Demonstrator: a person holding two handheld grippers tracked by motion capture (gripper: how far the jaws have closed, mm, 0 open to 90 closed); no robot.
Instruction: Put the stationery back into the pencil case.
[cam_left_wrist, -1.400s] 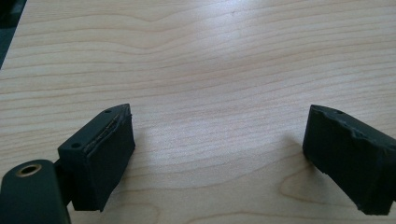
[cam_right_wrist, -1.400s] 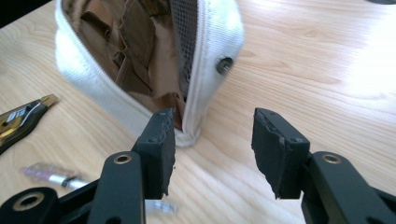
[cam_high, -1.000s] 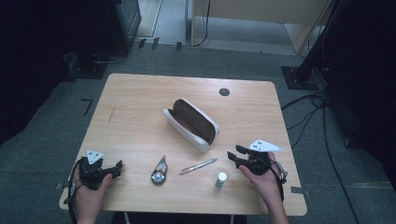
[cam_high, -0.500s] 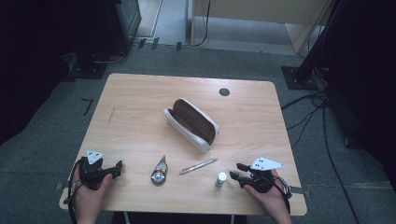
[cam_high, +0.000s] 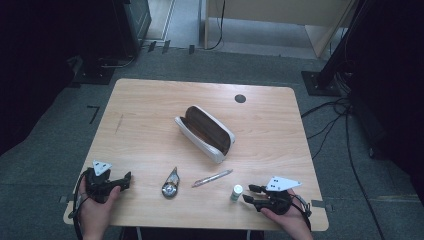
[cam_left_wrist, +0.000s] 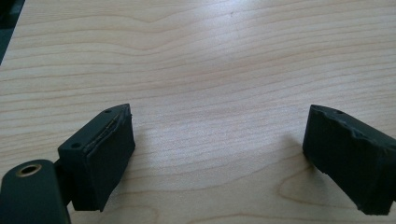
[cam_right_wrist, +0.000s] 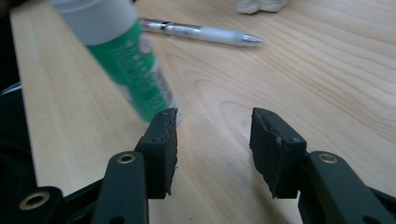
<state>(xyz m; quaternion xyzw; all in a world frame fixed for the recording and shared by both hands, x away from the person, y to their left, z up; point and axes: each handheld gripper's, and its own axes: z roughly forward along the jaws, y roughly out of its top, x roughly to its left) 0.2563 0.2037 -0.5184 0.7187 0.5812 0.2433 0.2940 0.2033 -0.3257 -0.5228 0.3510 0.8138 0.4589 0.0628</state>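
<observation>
**Both grippers open and low at the near edge of the tabletop**

The tabletop is light wood and takes up the centre of the high view. An open white pouch with a dark brown lining lies at mid-frame, set diagonally from upper left to lower right. A small dark round mark sits above it toward the upper right.

In the lower part of the frame, left to right: a small metal tool, a pen lying at a slant, and a small green glue stick with a white cap, standing upright.

Left gripper: held in the left hand at the lower left of the frame, well apart from the metal tool. In the left gripper view its jaws stand wide apart over bare wood, with nothing between them.

Right gripper: held in the right hand at the lower right of the frame, jaws pointing left toward the glue stick. In the right gripper view the jaws are parted and empty; the glue stick stands just beyond the left jaw tip. Whether that jaw touches it cannot be told. The pen lies farther off, at the top of that view.
</observation>
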